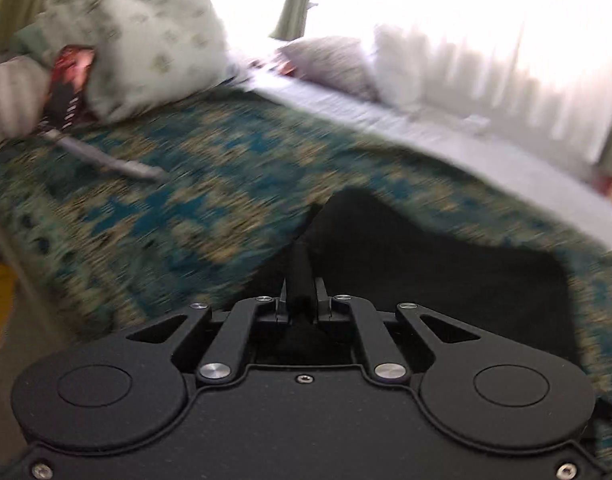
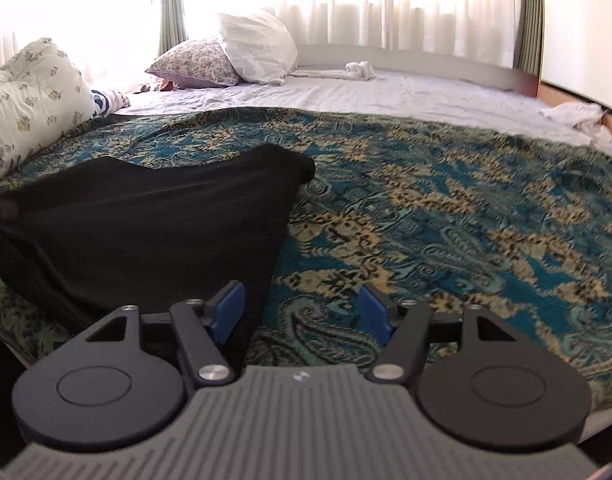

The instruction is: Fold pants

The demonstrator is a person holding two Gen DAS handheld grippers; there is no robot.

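The black pants (image 2: 145, 224) lie bunched on a teal and gold patterned bedspread (image 2: 446, 208). In the left wrist view my left gripper (image 1: 301, 300) is shut on a fold of the black pants (image 1: 426, 264), which rises between its jaws. That view is blurred by motion. In the right wrist view my right gripper (image 2: 301, 312) is open and empty, its blue pads (image 2: 227, 312) just off the right edge of the pants. A dark tip of the left gripper (image 2: 1, 208) shows at the pants' far left.
Pillows (image 2: 29, 92) lie at the left, two more pillows (image 2: 225, 56) at the back by the curtained window. A white sheet (image 2: 386, 92) covers the bed's far side, with crumpled white cloth (image 2: 578, 116) at right. A grey stick-like object (image 1: 113, 160) lies on the bedspread.
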